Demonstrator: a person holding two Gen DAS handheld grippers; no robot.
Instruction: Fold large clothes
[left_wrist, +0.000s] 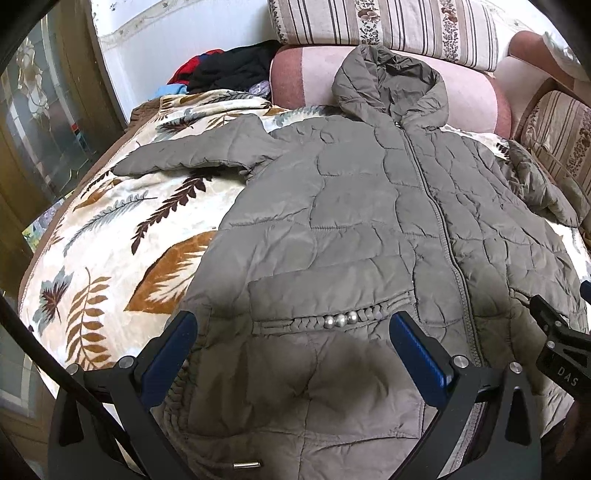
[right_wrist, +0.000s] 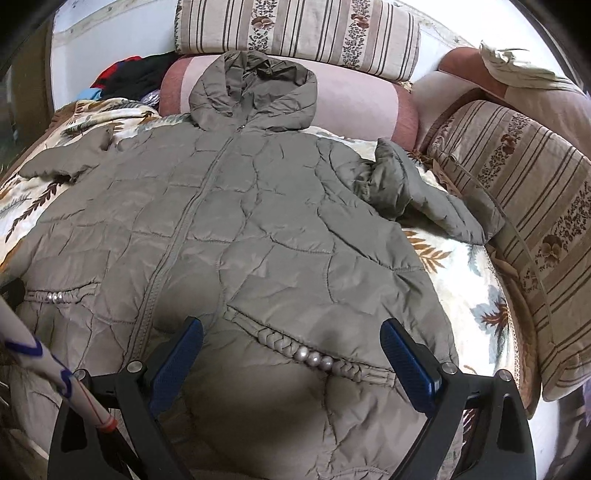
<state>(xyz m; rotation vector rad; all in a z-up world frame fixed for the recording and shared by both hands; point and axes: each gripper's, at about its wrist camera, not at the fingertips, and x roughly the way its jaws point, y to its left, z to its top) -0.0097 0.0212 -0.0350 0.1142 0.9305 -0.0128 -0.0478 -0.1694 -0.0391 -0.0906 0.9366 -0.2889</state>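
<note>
A grey-olive quilted hooded jacket (left_wrist: 369, 206) lies face up and zipped on a leaf-patterned blanket (left_wrist: 110, 236); it also shows in the right wrist view (right_wrist: 240, 221). Its hood (right_wrist: 255, 92) rests against a pink bolster. The left sleeve (left_wrist: 192, 151) stretches out flat; the right sleeve (right_wrist: 424, 192) is bunched. My left gripper (left_wrist: 291, 332) is open and empty above the left pocket with silver beads (left_wrist: 340, 319). My right gripper (right_wrist: 291, 339) is open and empty above the right pocket beads (right_wrist: 314, 360).
A pink bolster (left_wrist: 472, 96) and striped cushions (right_wrist: 295, 33) line the back; another striped cushion (right_wrist: 524, 206) stands at the right. A pile of red, black and blue clothes (left_wrist: 229, 70) lies at the back left. A glass door (left_wrist: 40, 122) is at the left.
</note>
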